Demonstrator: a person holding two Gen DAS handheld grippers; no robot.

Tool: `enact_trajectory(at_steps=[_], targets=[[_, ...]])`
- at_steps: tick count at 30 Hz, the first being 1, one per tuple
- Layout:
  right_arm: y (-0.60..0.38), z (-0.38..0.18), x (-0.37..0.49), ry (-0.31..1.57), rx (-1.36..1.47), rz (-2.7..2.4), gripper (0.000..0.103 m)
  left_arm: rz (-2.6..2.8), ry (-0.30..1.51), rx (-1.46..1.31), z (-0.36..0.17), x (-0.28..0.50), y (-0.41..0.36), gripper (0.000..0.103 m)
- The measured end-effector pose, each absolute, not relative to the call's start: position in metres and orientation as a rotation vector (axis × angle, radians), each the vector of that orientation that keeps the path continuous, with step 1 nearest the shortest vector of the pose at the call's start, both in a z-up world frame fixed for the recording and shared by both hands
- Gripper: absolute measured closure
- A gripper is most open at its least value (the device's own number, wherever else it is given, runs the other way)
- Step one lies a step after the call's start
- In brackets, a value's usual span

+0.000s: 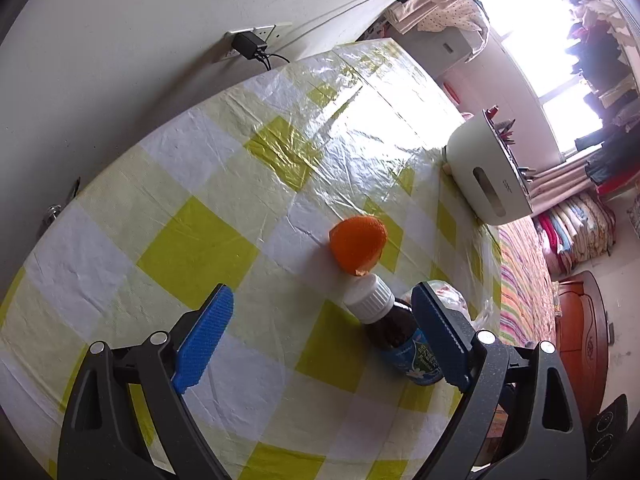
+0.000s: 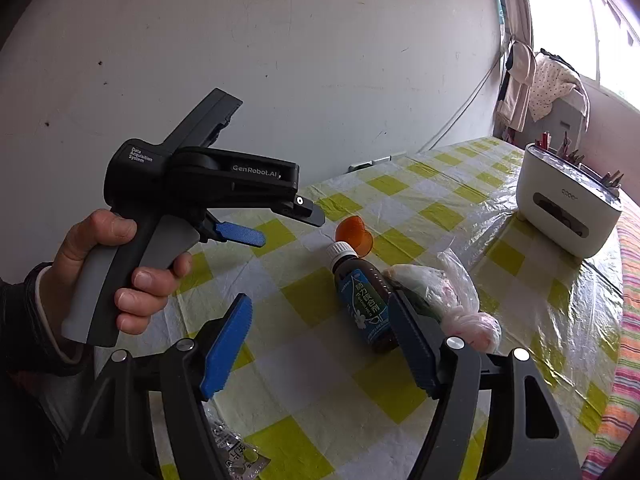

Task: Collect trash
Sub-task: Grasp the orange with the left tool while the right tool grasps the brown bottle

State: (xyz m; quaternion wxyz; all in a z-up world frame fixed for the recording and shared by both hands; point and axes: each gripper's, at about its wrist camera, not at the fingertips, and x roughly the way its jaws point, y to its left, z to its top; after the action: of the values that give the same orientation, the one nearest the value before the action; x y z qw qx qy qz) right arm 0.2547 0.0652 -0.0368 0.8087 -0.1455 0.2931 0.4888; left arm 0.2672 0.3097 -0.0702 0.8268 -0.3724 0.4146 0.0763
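We hold both claws over the table (image 1: 192, 240) with its yellow-and-white checked plastic cover. Left claw (image 1: 324, 344) spread wide, blue pads (image 1: 202, 340) well apart, nothing between them gripped. The brown bottle (image 1: 404, 336) lies on its side just inside the right-hand pad of this claw, close to it; contact unclear. Its long axis runs away from the claw, white cap (image 1: 368, 294) at the far end, base toward us. Just beyond the cap, ahead of the claw, the orange peel (image 1: 357, 246) sits dome up, near the cap; touching or not, we cannot tell. From the right wrist view, the right claw (image 2: 320, 344) is also wide open and holds nothing. The bottle (image 2: 366, 306) lies ahead, near its right-hand pad, cap (image 2: 341, 252) pointing away and slightly left, blue label up. The peel (image 2: 354, 234) is past the cap. A knotted plastic bag (image 2: 448, 300) with soft contents lies right of the bottle, against it, partly behind the right-hand finger. Left claw (image 2: 288, 224) seen up-left of the right claw, gripped by the left hand (image 2: 120, 276), above the table. A crumpled foil wrapper (image 2: 240, 456) lies under the right claw's left-hand finger. A white box (image 2: 566, 212) with utensils stands far ahead-right, well apart.
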Motion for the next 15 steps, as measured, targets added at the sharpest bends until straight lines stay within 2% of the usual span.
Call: enact_trajectory(at_steps=[6,13,15], targets=[[0.101,-0.056,0.290,0.722,-0.440,1.055,0.036,0.156,0.839,-0.705,-0.053,0.291,0.326,0.014],[0.125,-0.080,0.312,0.812,-0.576,1.042,0.043,0.133,0.929,-0.729,-0.075,0.314,0.333,0.014],[0.131,-0.087,0.312,0.825,-0.614,1.039,0.049,0.138,0.934,-0.707,-0.076,0.316,0.332,0.014]])
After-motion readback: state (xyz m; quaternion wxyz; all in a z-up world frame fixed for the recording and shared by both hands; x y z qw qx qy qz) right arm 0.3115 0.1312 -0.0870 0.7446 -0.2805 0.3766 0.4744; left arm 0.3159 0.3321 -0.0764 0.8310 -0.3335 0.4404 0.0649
